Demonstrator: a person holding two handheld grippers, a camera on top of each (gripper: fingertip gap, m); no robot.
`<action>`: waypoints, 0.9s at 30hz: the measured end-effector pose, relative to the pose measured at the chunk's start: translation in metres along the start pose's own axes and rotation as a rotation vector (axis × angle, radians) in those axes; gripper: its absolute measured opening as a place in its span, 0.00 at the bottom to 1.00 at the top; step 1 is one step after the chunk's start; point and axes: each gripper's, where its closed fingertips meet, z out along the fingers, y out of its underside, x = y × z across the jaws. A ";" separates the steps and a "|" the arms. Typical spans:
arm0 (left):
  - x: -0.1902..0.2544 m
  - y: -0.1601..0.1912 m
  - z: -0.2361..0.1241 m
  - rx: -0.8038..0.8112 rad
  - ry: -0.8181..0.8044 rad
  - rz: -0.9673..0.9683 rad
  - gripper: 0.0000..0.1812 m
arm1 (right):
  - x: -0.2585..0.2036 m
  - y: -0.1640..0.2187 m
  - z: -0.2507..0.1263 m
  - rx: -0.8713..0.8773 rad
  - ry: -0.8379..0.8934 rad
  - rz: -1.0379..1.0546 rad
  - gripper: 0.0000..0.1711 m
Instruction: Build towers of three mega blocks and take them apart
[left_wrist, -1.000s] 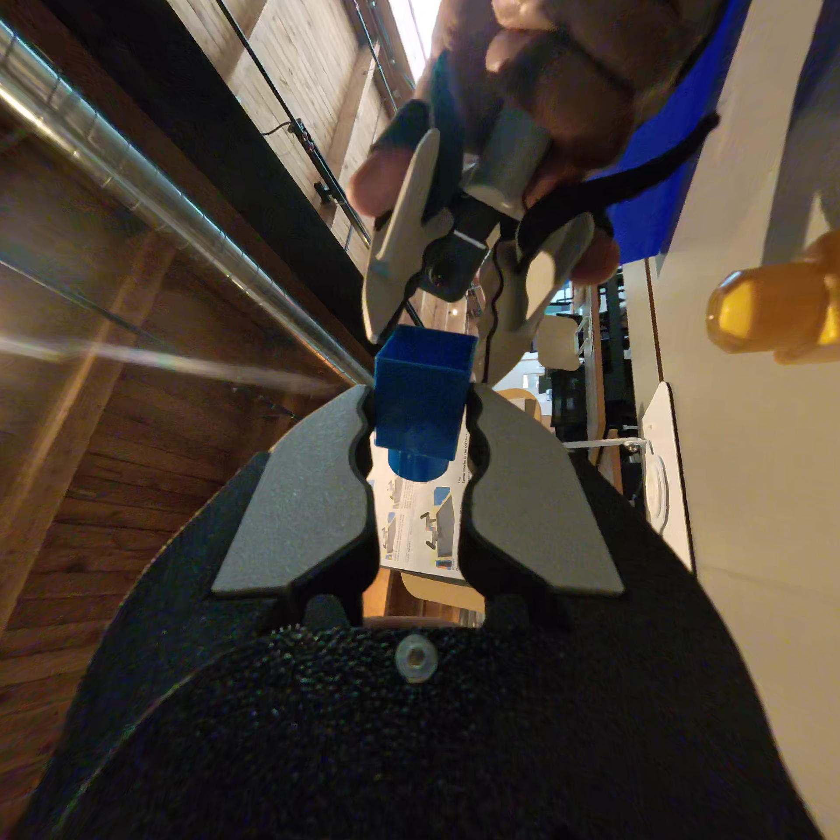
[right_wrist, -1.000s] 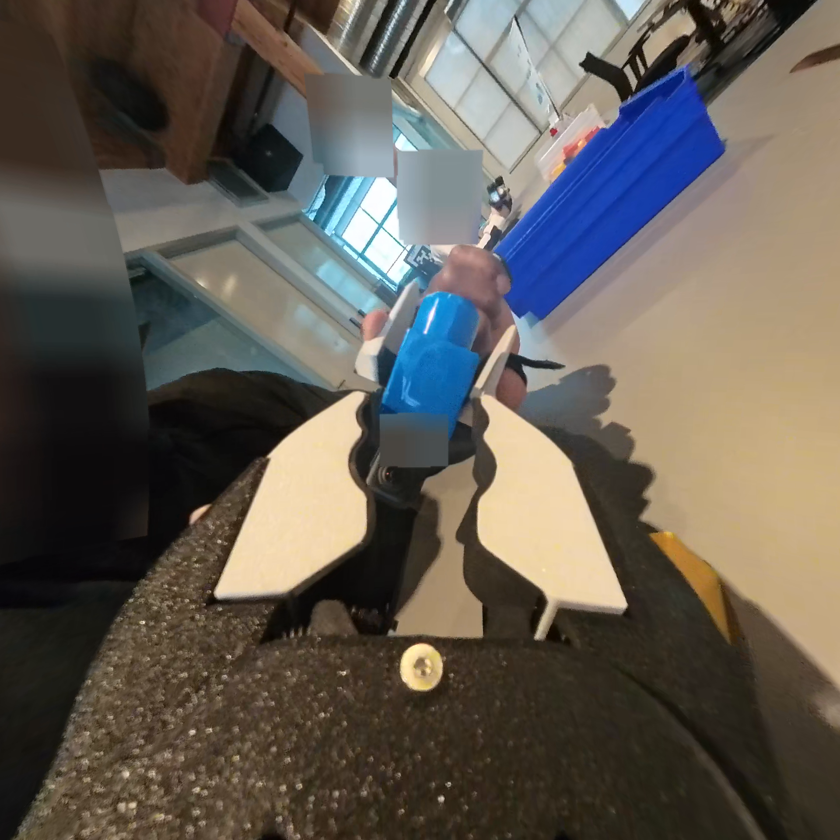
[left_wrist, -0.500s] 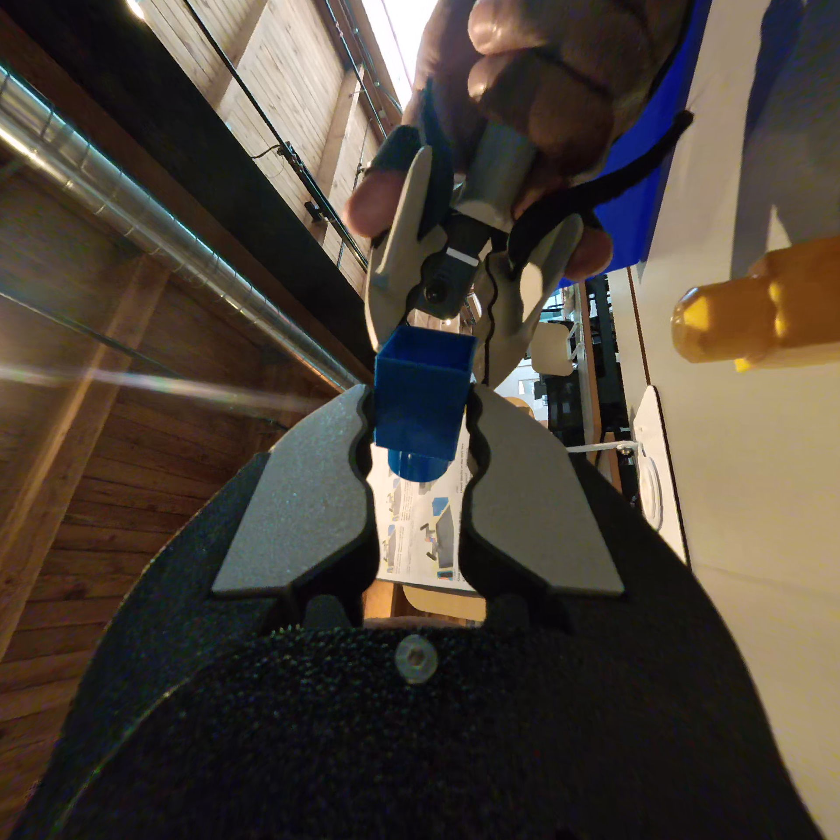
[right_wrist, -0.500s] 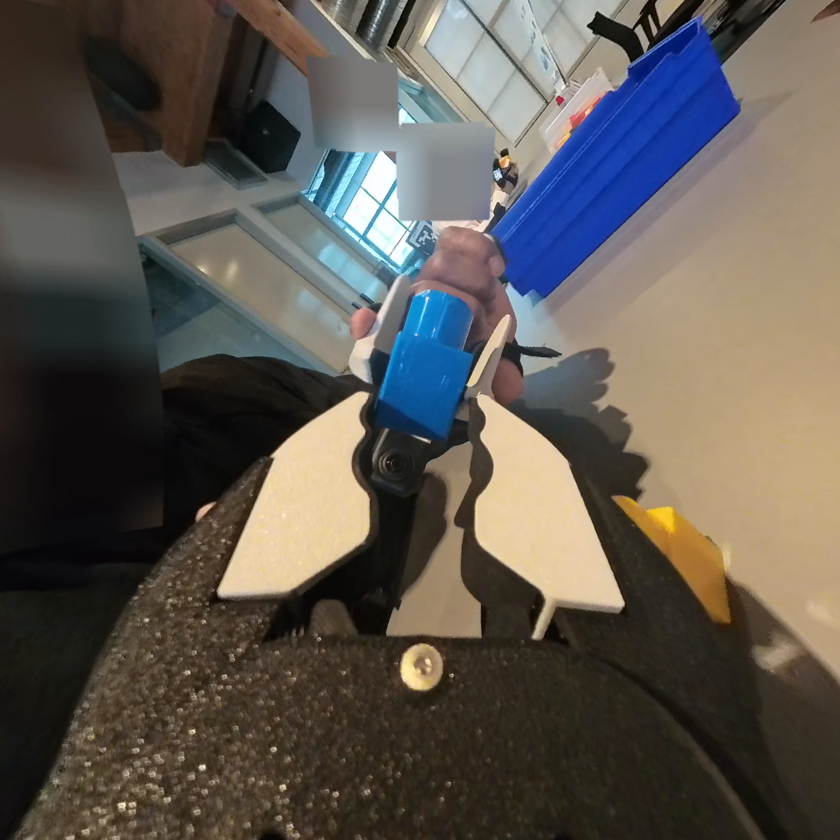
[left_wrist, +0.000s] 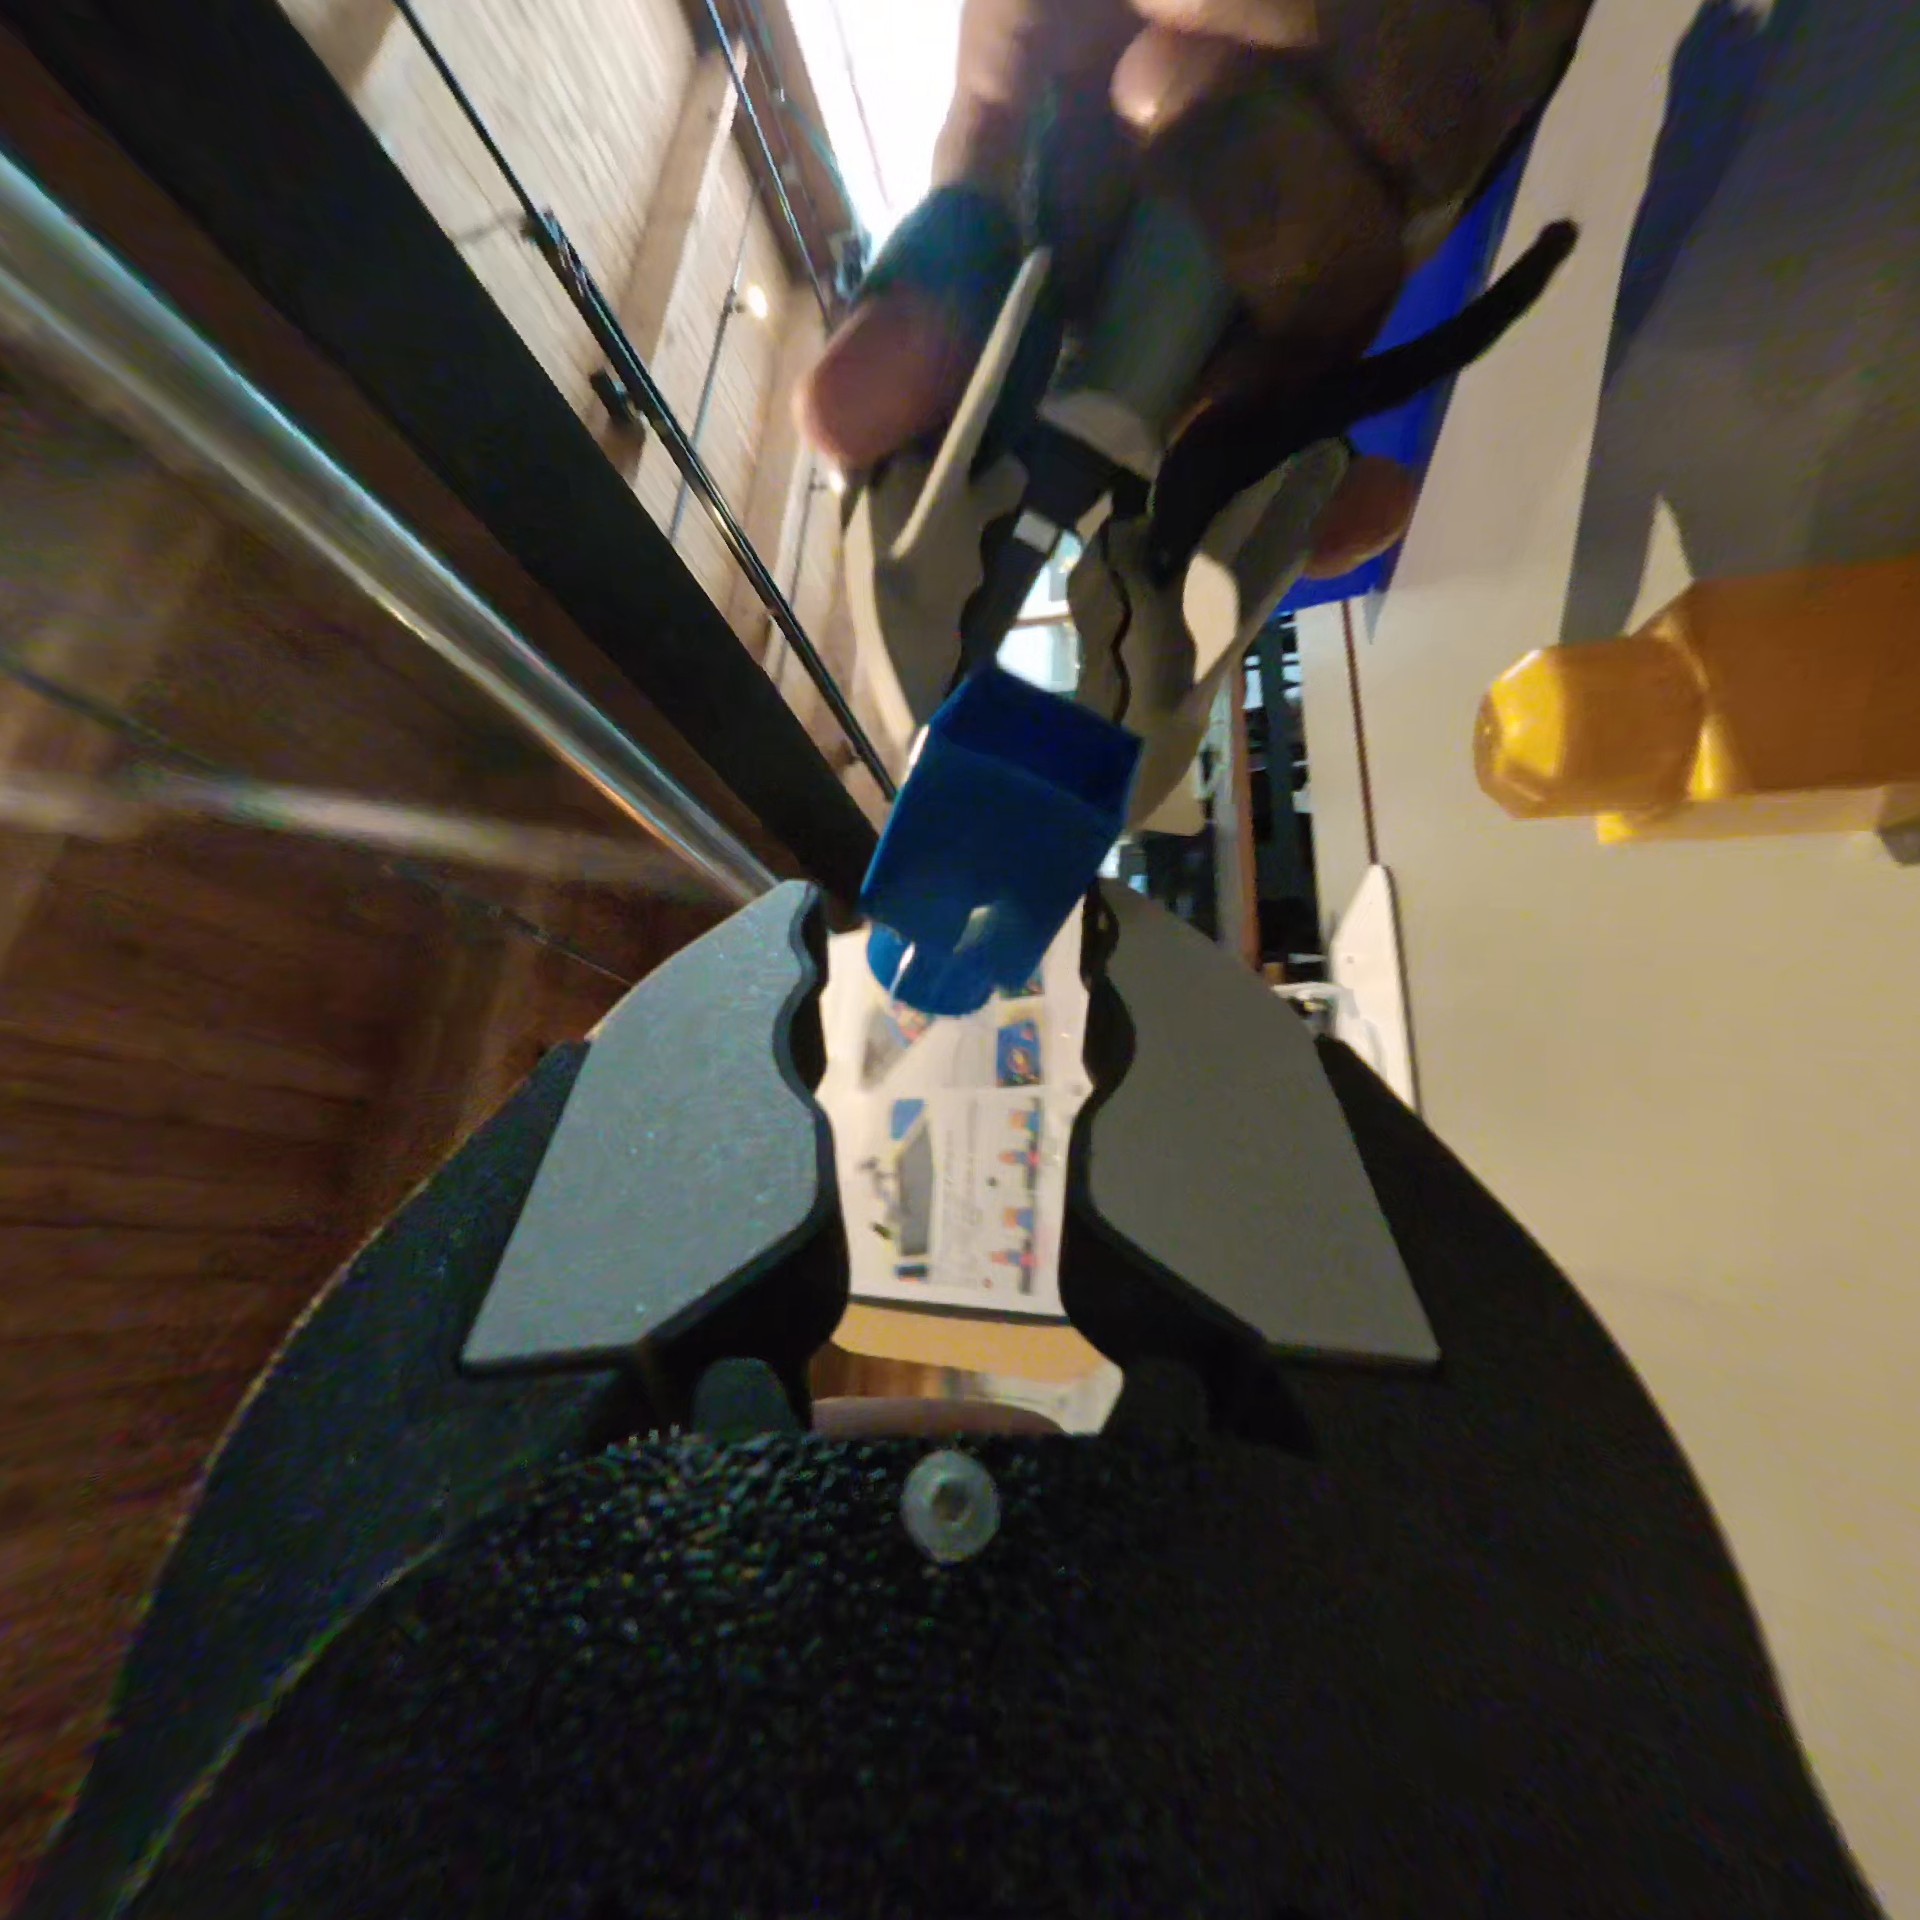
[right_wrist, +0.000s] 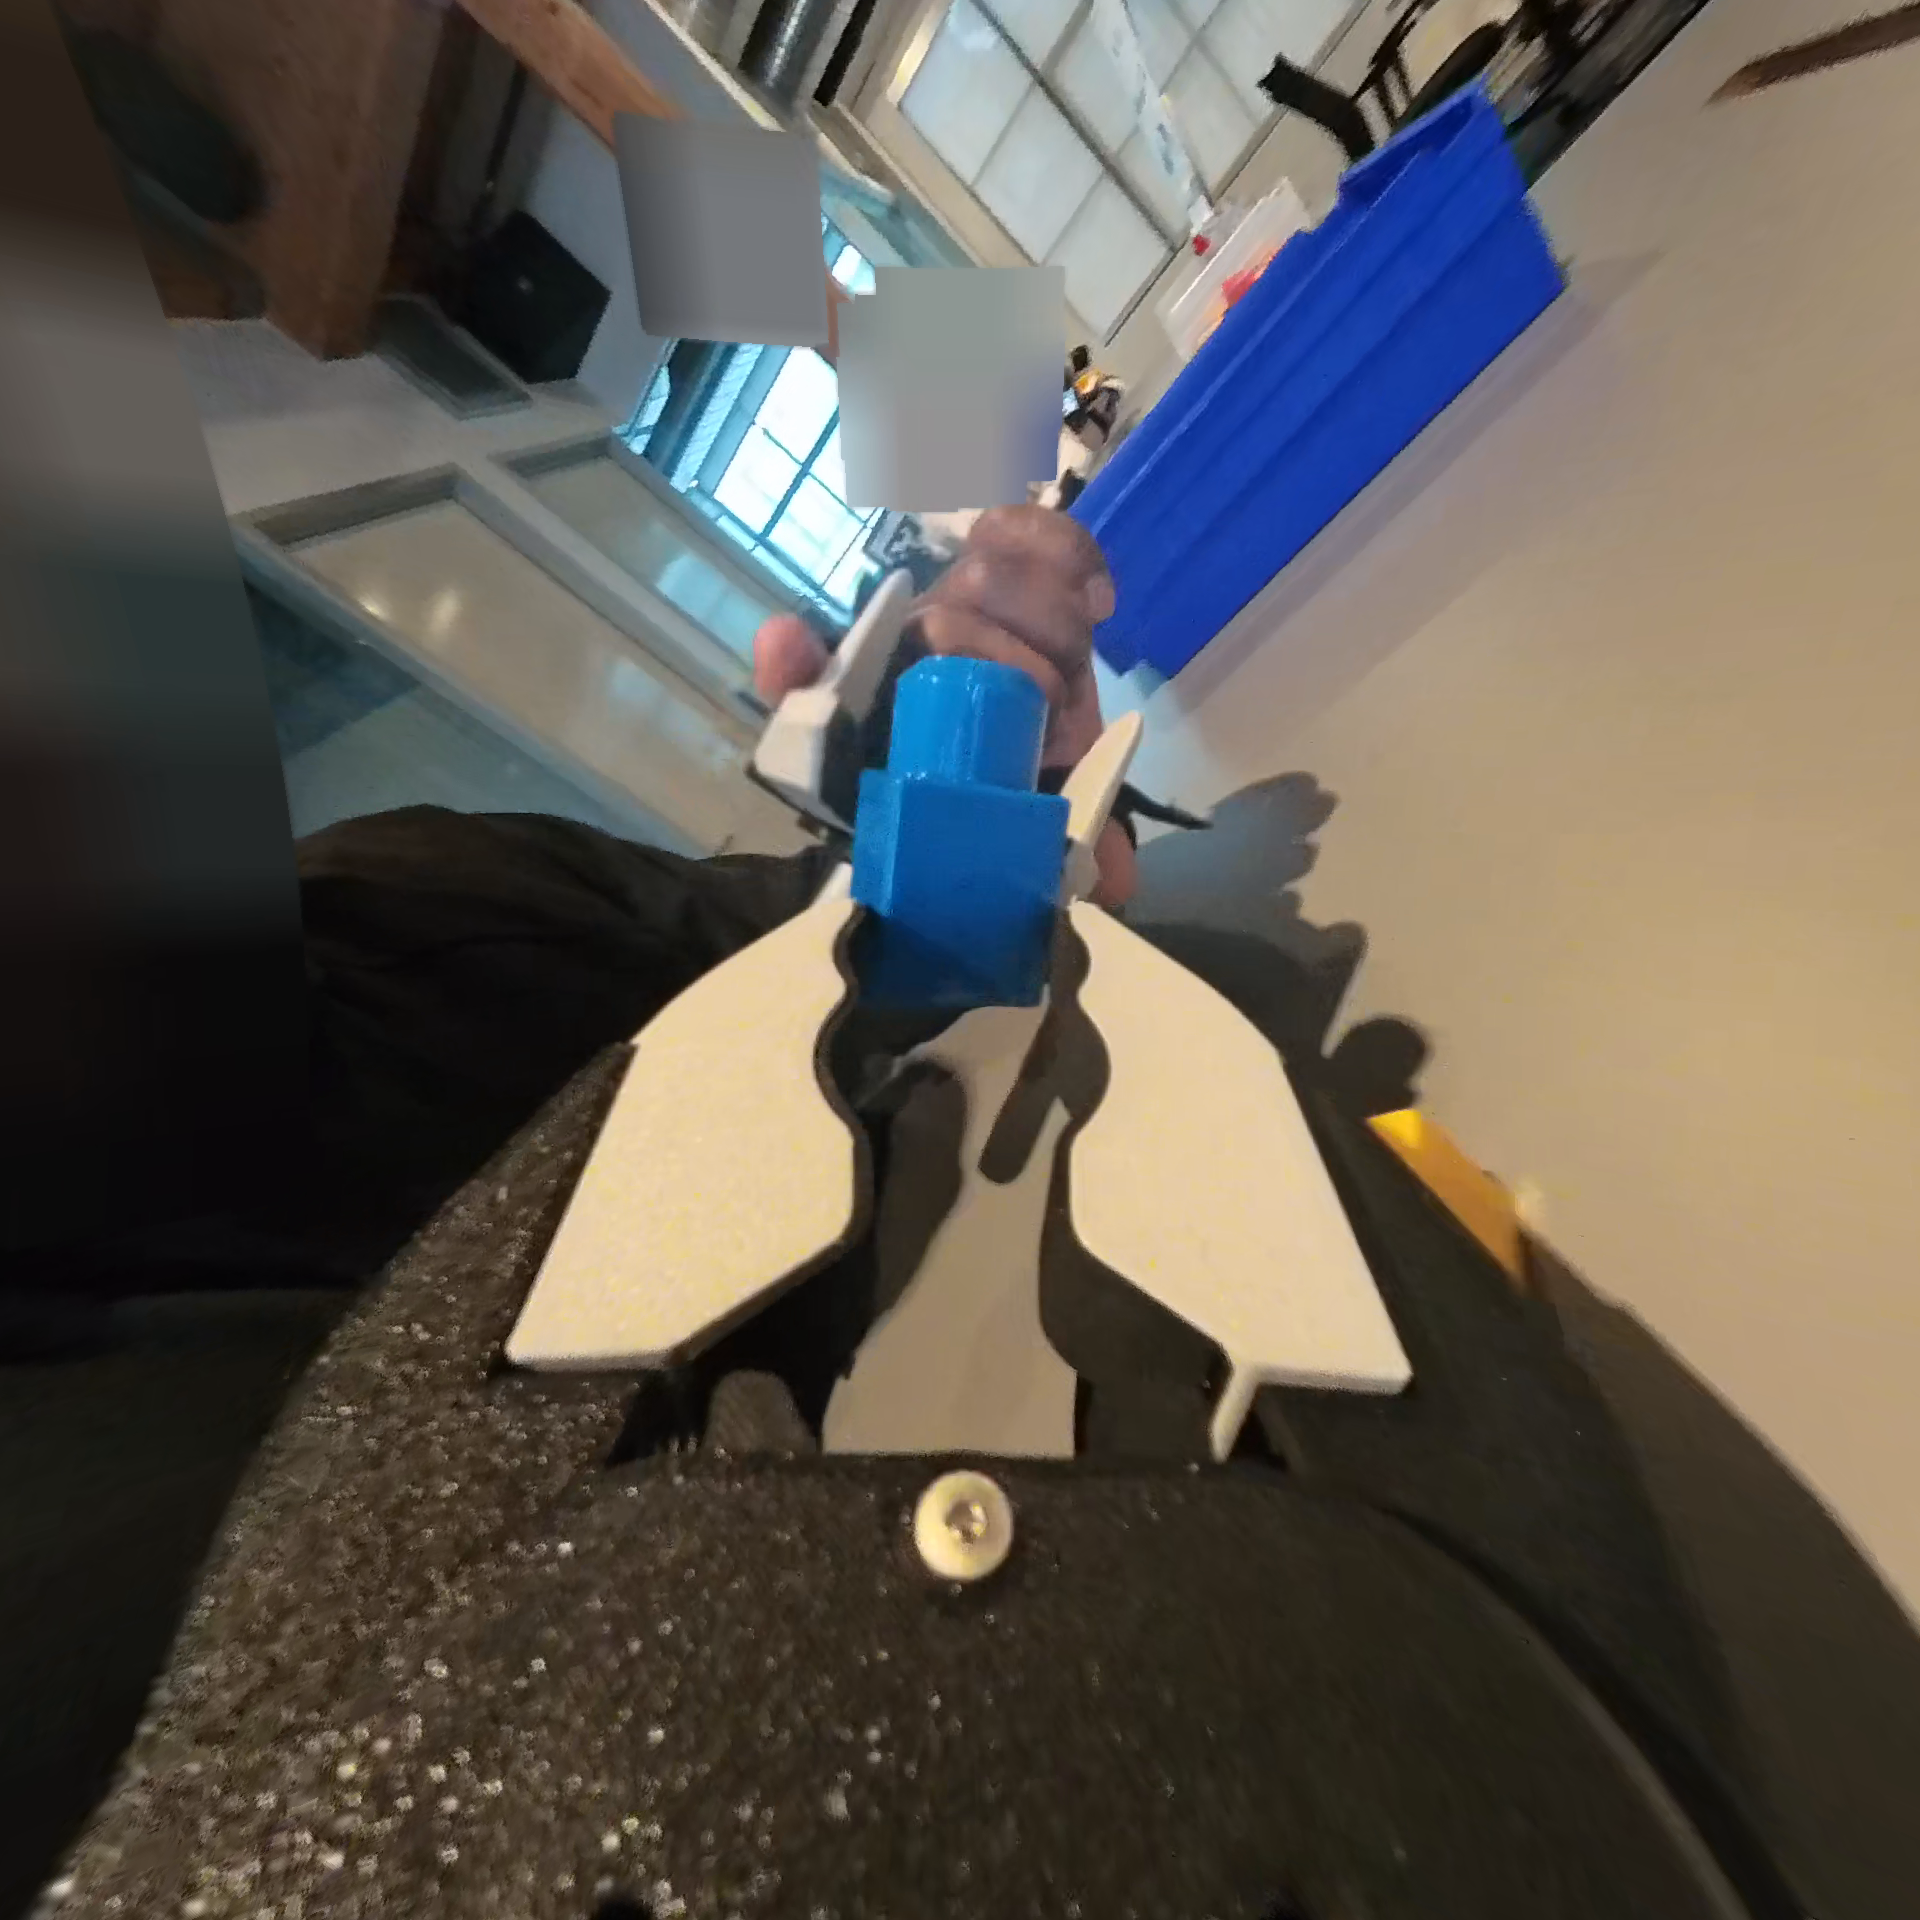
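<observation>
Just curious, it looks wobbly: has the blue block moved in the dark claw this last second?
Yes. The blue block has tilted, its far end leaning right, between the fingers of the left claw.

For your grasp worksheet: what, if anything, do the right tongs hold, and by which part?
The blue block, pinched between the tips of the right tongs across its square body's side walls.

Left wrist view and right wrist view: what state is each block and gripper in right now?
blue block: in the air, clamped in the right jaws, stud pointing toward the left gripper.
right gripper: shut on the blue block.
left gripper: jaws parted around the stud end, apparently not clamping.
yellow block: standing on the table, stud up, untouched.
</observation>
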 end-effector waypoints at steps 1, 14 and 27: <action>0.001 0.007 0.000 -0.013 0.016 -0.060 0.26 | 0.002 -0.003 -0.002 0.013 0.017 -0.022 0.20; 0.002 0.021 0.012 0.057 0.321 -1.653 0.31 | 0.003 -0.036 -0.027 0.163 0.339 -0.612 0.20; 0.000 -0.007 0.014 0.233 0.444 -1.982 0.19 | 0.006 -0.013 -0.007 0.052 0.389 -0.833 0.20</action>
